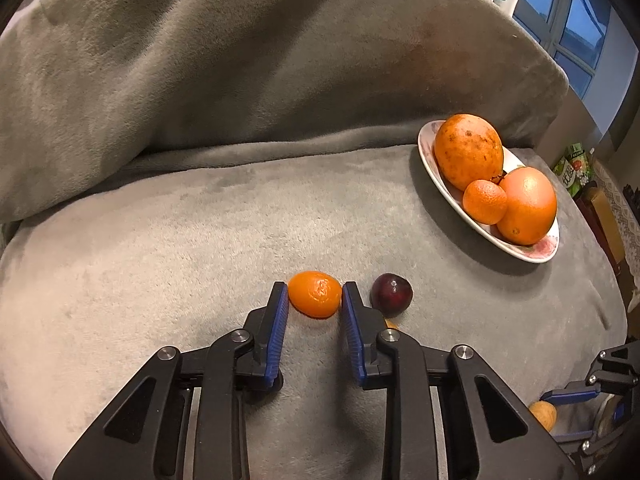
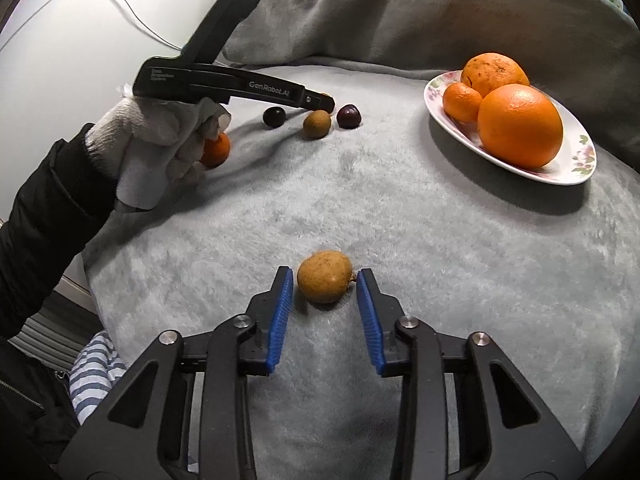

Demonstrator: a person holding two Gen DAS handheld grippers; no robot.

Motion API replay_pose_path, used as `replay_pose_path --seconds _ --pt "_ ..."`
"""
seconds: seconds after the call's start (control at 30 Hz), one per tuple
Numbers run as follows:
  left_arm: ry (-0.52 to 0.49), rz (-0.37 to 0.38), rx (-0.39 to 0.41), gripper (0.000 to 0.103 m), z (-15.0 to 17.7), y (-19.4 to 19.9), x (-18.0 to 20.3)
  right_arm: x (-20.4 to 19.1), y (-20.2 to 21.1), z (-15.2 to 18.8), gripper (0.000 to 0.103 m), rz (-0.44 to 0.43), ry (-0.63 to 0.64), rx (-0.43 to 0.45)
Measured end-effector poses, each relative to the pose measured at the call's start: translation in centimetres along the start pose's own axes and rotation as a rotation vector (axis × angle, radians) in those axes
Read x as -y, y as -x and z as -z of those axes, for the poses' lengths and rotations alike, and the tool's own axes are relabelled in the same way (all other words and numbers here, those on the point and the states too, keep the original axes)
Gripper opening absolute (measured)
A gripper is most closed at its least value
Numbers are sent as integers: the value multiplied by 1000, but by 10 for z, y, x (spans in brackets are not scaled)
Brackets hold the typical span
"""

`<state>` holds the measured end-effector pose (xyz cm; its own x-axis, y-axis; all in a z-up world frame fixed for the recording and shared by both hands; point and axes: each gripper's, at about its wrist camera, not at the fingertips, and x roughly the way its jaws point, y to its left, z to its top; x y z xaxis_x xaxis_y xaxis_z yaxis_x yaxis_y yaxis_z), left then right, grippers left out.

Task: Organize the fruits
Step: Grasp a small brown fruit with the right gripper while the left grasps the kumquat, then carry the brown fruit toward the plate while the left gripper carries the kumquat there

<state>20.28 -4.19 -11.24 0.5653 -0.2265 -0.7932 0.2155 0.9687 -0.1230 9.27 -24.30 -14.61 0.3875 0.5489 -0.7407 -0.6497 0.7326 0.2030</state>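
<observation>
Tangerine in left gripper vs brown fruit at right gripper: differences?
Colour: the tangerine is glossy orange; the brown fruit is dull tan.
Grip: the left gripper presses the tangerine's sides; the right gripper flanks the brown fruit with slim gaps.
Neighbours: a dark plum sits beside the tangerine; the brown fruit lies alone.
Both are small, roundish, on the grey blanket.

Plush matt grey blanket (image 1: 200,240) — glossy glazed plate (image 1: 440,184); dimpled waxy mandarin (image 1: 315,294).
</observation>
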Motion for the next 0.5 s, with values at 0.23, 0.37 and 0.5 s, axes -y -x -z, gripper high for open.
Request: replay_pose_path --seconds 0.23,0.37,0.5 --pt "27 14 18 25 2 6 -4 3 2 0 32 -8 -17 9" --pt "50 34 36 25 5 14 -8 4 5 0 32 -6 -28 24" --pt "66 47 55 25 8 25 -12 9 13 -1 32 -2 -44 47"
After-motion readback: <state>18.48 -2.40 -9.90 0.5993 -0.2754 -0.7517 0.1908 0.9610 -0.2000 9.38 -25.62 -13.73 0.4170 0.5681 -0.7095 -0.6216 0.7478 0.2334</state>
